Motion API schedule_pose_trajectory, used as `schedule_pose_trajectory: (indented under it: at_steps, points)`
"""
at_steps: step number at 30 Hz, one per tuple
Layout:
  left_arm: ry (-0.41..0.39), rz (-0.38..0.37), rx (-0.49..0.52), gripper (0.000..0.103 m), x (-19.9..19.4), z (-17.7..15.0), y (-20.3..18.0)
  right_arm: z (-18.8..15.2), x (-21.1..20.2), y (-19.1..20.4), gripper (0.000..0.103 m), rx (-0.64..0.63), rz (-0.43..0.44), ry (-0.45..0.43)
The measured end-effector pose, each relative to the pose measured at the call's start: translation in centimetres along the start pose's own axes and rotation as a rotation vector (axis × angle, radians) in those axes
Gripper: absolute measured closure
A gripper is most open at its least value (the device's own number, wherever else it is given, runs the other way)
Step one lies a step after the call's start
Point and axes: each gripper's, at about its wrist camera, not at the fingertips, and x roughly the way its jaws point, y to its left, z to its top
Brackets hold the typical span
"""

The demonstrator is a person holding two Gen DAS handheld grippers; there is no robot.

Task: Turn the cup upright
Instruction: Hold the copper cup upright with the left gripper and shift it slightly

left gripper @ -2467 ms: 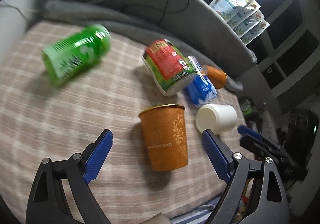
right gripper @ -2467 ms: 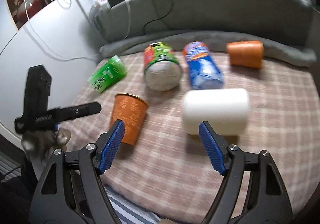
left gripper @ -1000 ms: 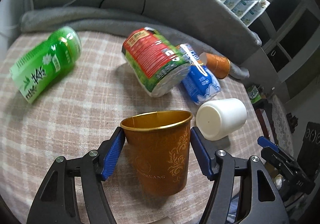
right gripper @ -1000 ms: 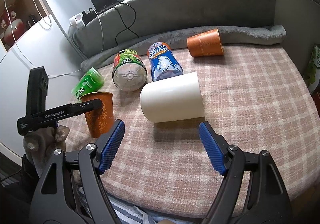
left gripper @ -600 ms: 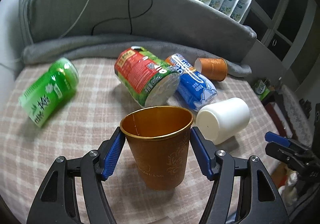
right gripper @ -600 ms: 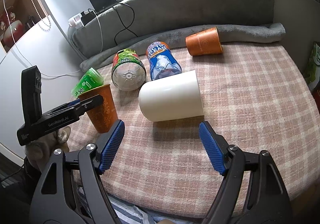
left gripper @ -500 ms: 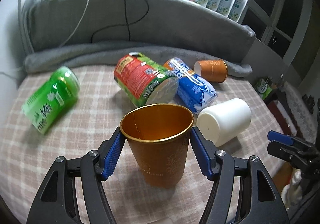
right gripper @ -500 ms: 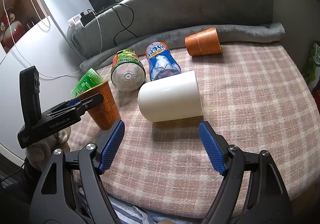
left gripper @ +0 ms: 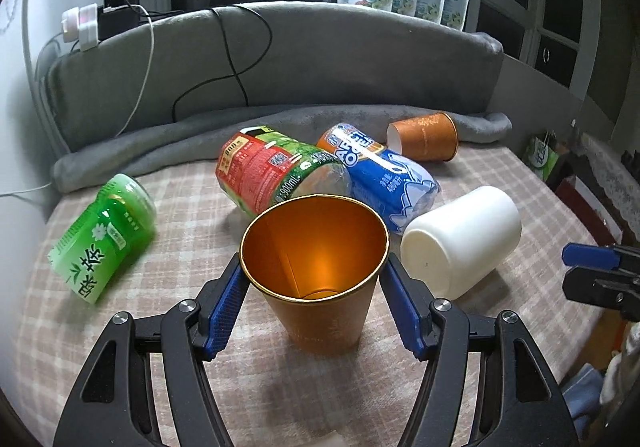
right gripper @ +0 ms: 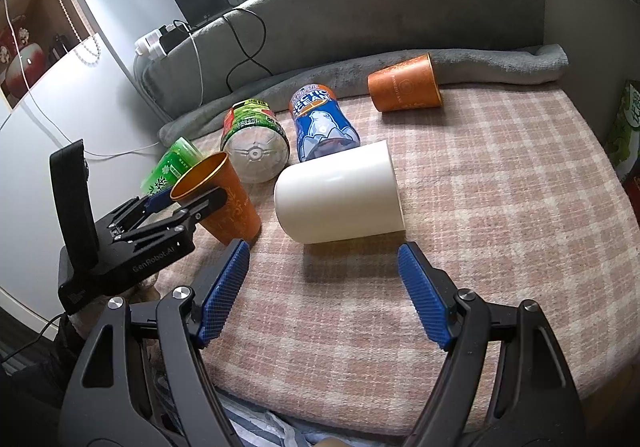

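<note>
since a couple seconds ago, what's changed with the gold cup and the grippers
The left gripper closed in around the gold cup and took hold of it near the rim, then tipped it back, so its mouth now faces the left wrist camera. The right gripper stays open and empty before the white cup, which still lies on its side, as do the bottles.

I see a paper-looking orange cup with a glossy gold inside. The white cup looks matt, smooth. Checked cloth looks coarse.
</note>
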Motion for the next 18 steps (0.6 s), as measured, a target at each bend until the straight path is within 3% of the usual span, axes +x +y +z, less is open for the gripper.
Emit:
schedule_pose_trajectory:
  at_steps: [18]
  points:
    - [0.034, -0.040, 0.016, 0.037, -0.38, -0.82, -0.38, -0.08, -0.21, 0.34, 0.023, 0.000, 0.002, -0.003]
